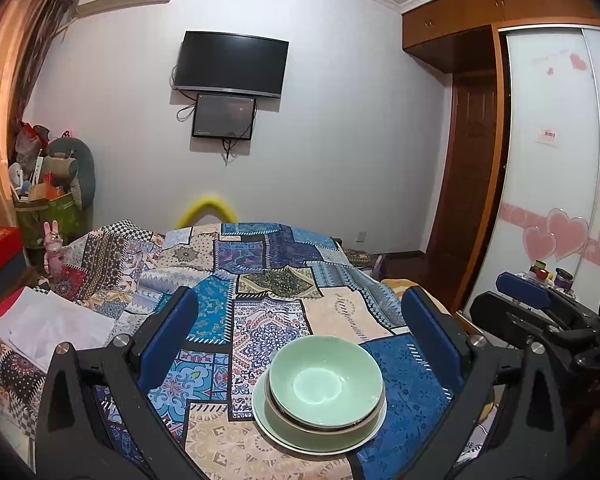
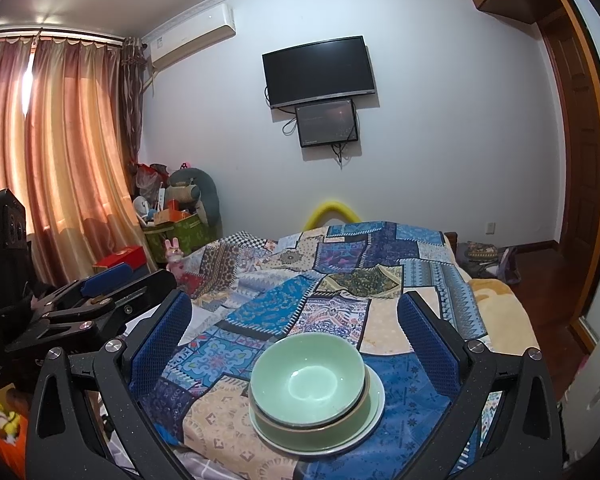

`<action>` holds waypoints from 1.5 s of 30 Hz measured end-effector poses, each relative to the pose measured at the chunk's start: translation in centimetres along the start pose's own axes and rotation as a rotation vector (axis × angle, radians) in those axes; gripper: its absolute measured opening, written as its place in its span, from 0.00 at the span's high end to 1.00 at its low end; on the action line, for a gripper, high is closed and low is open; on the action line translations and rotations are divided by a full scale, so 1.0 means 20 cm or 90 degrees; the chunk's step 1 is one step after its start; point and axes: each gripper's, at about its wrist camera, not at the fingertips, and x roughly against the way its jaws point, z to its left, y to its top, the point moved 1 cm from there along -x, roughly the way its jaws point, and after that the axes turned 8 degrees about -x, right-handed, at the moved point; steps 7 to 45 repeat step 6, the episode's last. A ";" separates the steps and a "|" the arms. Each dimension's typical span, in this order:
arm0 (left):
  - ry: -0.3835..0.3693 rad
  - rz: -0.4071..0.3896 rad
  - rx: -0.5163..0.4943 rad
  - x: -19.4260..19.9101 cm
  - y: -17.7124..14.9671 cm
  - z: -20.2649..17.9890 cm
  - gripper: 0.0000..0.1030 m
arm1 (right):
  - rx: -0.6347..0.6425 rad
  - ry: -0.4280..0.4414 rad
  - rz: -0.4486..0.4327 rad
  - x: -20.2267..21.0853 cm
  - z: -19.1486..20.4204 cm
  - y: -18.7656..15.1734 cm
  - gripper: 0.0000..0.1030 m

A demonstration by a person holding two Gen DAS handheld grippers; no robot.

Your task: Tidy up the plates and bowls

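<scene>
Green on green: two bowls [image 1: 326, 384] sit nested on a plate [image 1: 320, 438], out on the patchwork cloth [image 1: 260, 312]. Left gripper [image 1: 300, 344] and right gripper [image 2: 296, 340] both hang wide open and empty. Stacking looks finished; next is probably just drawing clear without knocking it.

So the dishes are all in one stack: a pale green bowl [image 1: 326, 380] sits upright and empty on top, glossy inside; under it there's another green bowl [image 1: 320, 426] with a brownish rim, nested; both rest on a light green plate [image 1: 284, 436] at the bottom, lying flat; the stack sits on the bed's patchwork cover, between the spread blue fingers [image 1: 168, 340] in both wrist views, touching neither, a bit nearer the right one in the left view.
</scene>
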 end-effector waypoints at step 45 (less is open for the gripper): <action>-0.008 0.004 0.012 0.00 0.00 0.01 0.00 | 0.000 -0.001 0.004 -0.01 0.00 -0.01 0.00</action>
